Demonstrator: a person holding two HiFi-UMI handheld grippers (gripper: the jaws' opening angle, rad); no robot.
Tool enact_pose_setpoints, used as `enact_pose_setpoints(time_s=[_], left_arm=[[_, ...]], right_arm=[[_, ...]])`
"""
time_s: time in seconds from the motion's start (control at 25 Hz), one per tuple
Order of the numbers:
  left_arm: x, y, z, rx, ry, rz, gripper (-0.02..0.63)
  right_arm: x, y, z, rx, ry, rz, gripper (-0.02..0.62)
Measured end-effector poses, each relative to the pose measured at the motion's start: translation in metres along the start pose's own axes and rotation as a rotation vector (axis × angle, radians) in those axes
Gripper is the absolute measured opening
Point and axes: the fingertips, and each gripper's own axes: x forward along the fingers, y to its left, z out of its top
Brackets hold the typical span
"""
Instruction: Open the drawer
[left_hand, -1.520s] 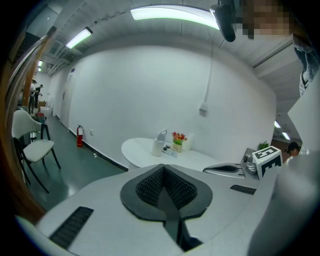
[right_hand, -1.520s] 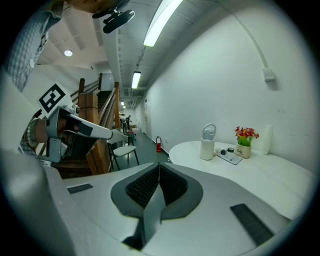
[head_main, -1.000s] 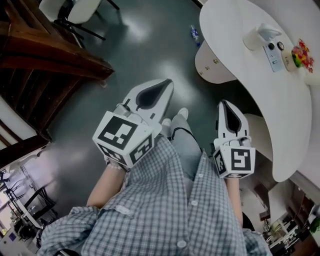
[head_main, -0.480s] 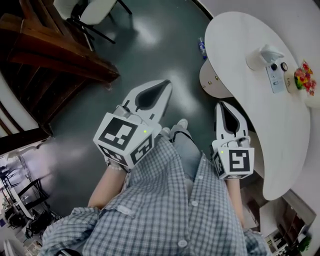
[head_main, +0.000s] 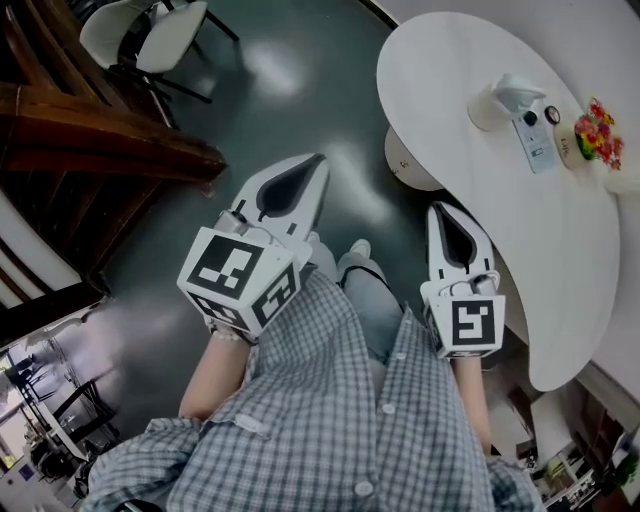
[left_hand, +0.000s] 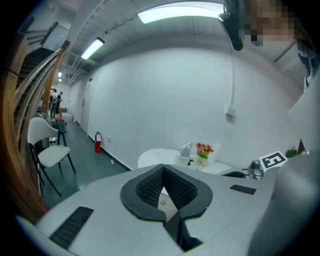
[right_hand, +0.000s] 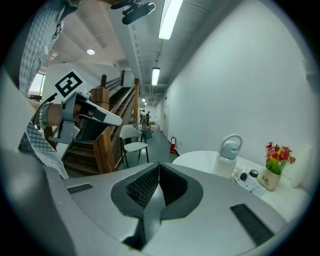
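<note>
A: Where is the drawer (head_main: 408, 166)?

B: In the upper middle of the head view. It is a pale rounded front with a small knob, tucked under the left rim of the white desk (head_main: 470, 170). Its seams are too small to make out.

A: And the claws?

B: The left claw (head_main: 320, 160) sits left of centre, its jaws closed tip to tip with nothing between them. The right claw (head_main: 441, 208) sits right of centre, likewise closed and empty. Both point toward the top of the frame, side by side and well apart.

A: How close are they to the drawer?

B: Neither touches it. It lies above and to the right of the left claw's tip, and above and a little left of the right claw's tip. Bare floor (head_main: 290, 90) lies between.

A: What edges are there?

B: The desk's curved rim sweeps from the top centre down the right side. The right claw's tip is just beside that rim, on the floor side. At the upper left the dark wooden stairs (head_main: 100, 140) slant in, with a white chair (head_main: 150, 25) above them.

A: Where is the open room?

B: A wide band of dark floor runs from the claws up to the top edge, between the stairs and the desk.

A: Is anything on the desk?

B: A white jug (head_main: 503, 100) and a small pot of flowers (head_main: 598, 128), both set back from the rim by the drawer.
</note>
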Motion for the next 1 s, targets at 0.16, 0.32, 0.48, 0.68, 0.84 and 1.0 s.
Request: enact_pose_setpoints(time_s=[0.16,0.32,0.48,0.68,0.84,1.0], left_arm=[[0.017,0.005,0.007,0.014,0.013,-0.043,0.005],[0.031,0.011,0.011,0.033,0.042,-0.107,0.005],[0.043,0.022,0.016,0.067,0.063,-0.159,0.005],[0.049,0.047,0.015,0.080,0.089,-0.213,0.005],[0.049,0.071,0.016,0.091,0.105,-0.249,0.005],[0.047,0.091,0.010,0.116,0.138,-0.285,0.005]], right_arm=[[0.009,-0.004,0.005,-0.014,-0.020,-0.027,0.011],[0.020,-0.004,0.005,0.011,0.001,-0.075,0.011],[0.030,-0.005,0.003,0.071,0.018,-0.153,0.011],[0.039,0.006,-0.010,0.187,0.063,-0.229,0.011],[0.057,0.019,-0.007,0.206,0.074,-0.257,0.011],[0.076,0.033,-0.004,0.209,0.083,-0.288,0.009]])
